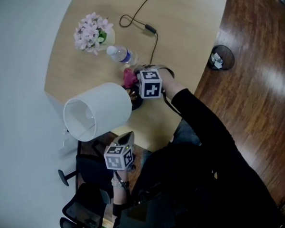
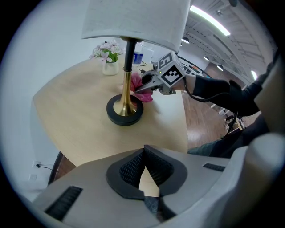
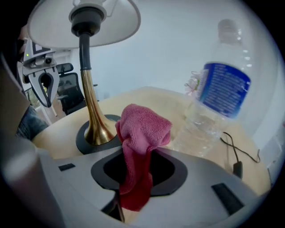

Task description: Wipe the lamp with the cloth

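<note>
The right gripper [image 3: 137, 174] has its jaws about half closed on the pink cloth [image 3: 143, 128], whose bunched free end stands up just beside the brass stem of the lamp [image 3: 91, 107]. The lamp sits close to the near edge of the table [image 1: 185, 31], with its white shade tilted toward the person. The step in hand looks like wiping the stem and the black base. Whether the cloth already touches the brass is hard to tell, as the head view hides that spot behind the marker cube. To do it well, the grip should be firm enough that the cloth does not slide out. The bunched end should be pressed flat against the stem, then drawn down and round onto the base in short strokes. The water bottle [image 3: 214, 100] stands just to the right of the cloth, so sideways swings should be small. The left gripper [image 2: 144, 150] has its jaws fully together on nothing and hangs on the near side, just below the shade. It could brace the base if the lamp rocks.
</note>
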